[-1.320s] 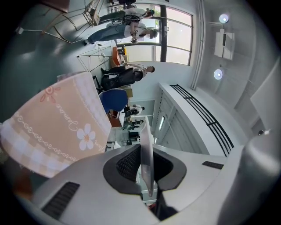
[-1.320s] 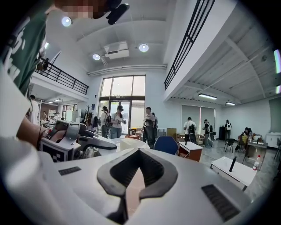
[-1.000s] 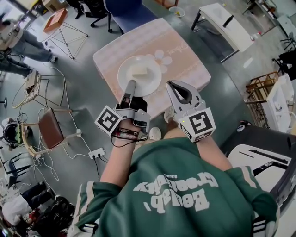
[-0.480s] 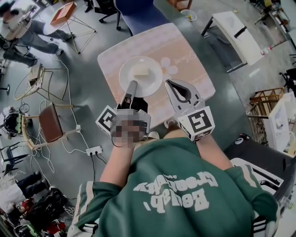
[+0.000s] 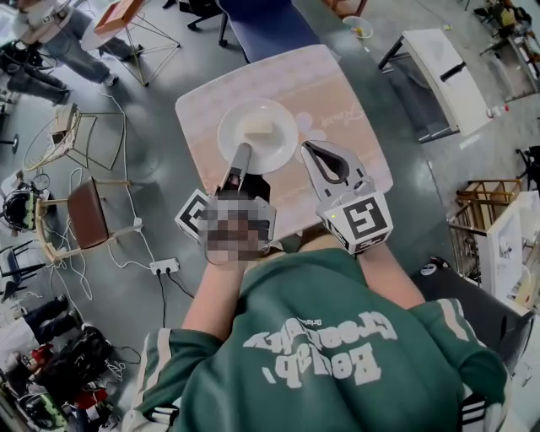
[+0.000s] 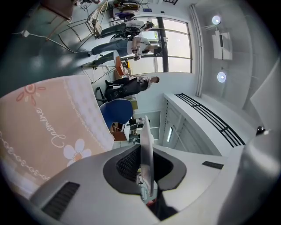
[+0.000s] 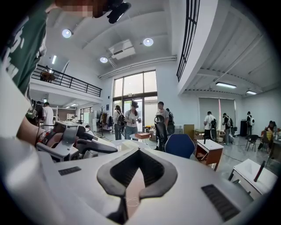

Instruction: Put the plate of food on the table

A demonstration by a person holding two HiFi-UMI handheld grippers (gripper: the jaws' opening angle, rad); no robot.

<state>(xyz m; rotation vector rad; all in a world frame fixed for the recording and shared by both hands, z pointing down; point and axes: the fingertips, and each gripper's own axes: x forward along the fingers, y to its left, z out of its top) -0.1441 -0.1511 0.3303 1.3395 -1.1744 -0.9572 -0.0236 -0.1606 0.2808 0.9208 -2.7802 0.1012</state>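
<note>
Looking steeply down past a green sweatshirt onto a square pink desk with white flower print and script.

Over the middle of the desk, a little toward its left edge: a round white plate carrying one pale block of food.

Pinched at the plate's near rim: the left claw, reaching forward from the near edge of the desk, pressed onto the rim from both faces. In the left claw view, plate seen edge-on as a thin pale line squeezed between the two dark pads, with a strip of room showing between plate and pink desk top, so seemingly held just clear of the surface rather than resting on it.

Just beside the plate's right rim, over the near right part of the desk: the right claw, tips pressed together, gripping nothing. In the right claw view, only a sliver of pink desk visible through the gap behind the closed tips. Cannot tell whether claw and plate touch.

Beyond the far edge of the desk: a blue chair. On the grey floor to the left: a brown chair, a power strip and loose cables. Further right: a white bench. In the background of the claw views: several people standing in a large bright hall.
</note>
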